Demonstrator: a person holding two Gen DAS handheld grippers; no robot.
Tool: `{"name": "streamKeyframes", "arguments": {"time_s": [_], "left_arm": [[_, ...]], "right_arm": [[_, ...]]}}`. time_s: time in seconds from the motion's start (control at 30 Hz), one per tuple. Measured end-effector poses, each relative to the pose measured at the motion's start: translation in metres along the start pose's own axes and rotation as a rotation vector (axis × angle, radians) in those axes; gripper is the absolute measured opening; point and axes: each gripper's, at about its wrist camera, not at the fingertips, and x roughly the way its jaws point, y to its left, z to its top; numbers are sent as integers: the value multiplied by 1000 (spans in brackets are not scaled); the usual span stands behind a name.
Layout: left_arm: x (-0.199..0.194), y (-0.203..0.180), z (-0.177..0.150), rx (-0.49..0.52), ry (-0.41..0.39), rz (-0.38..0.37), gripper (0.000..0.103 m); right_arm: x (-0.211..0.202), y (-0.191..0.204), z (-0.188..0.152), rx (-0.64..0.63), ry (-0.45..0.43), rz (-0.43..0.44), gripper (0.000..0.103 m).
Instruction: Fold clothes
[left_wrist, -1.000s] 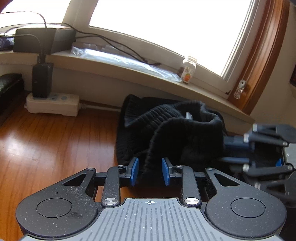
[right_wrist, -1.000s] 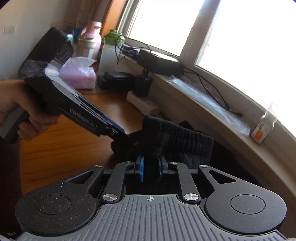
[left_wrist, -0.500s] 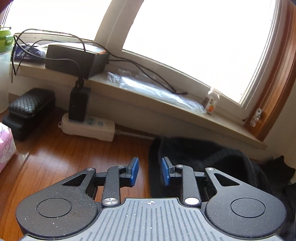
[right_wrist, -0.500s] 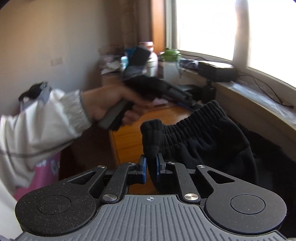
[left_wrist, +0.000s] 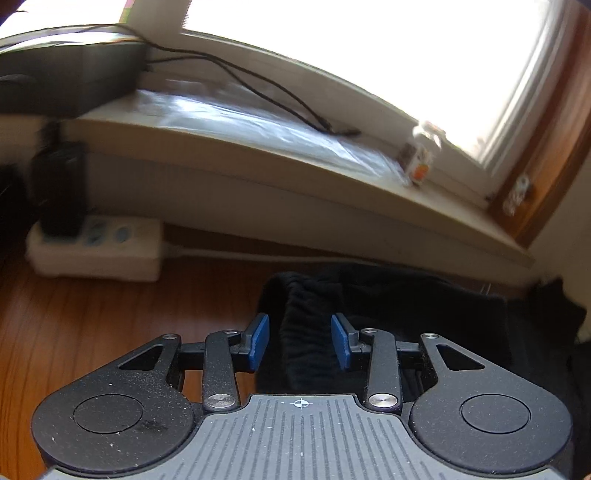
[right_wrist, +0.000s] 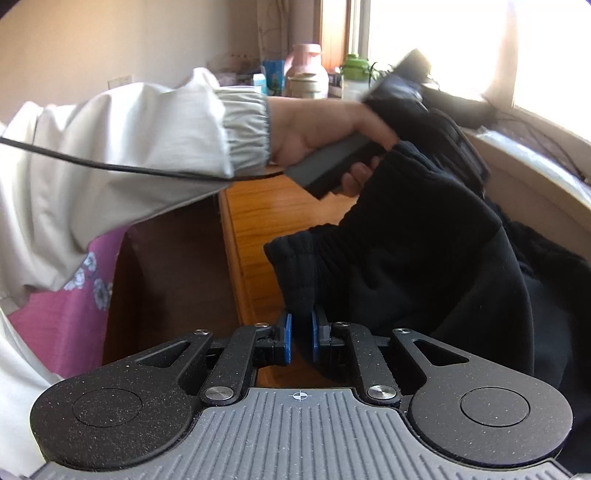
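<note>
In the left wrist view, we are holding our left gripper (left_wrist: 300, 341) over a ribbed edge of the black clothes (left_wrist: 388, 314). The jaws have just been opening, and now they are standing partly apart. The ribbed cloth is lying between the blue pads (left_wrist: 258, 341), but they are not squeezing it. The clothes are resting on the wooden table (left_wrist: 92, 325), from 12 o'clock round to 3 o'clock of the gripper. The white power strip (left_wrist: 96, 247) at 10 o'clock is looking blurry.

In the right wrist view, our right gripper (right_wrist: 300, 338) is pinching a ribbed cuff (right_wrist: 295, 273) of the clothes, jaws nearly together. At 12 o'clock our left hand (right_wrist: 314, 129) is gripping the other tool's handle.

We are thinking the folding is only starting. The cloth is still bunched up, and no neat fold is showing. Dark cloth is hiding its own shape, so we are not sure whether it is trousers or a top.
</note>
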Motion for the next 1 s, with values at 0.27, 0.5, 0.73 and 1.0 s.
{"name": "streamKeyframes", "arguments": {"time_s": [0.27,0.5,0.73,1.0], "left_arm": [[28,-10,13,135,68,12,26],[-2,-23,19,198,-74,65,8],[-62,-45,60,226,-296,140,7],[-59,-51,86,234,-359,265,7]], "right_arm": [[-7,0,-5,-23,-30,-29,12],[-18,-9,-4,2,-99,-32,10],[-45,-13,22,45,-205,63,9],[-26,14,26,4,-144,194,9]]}}
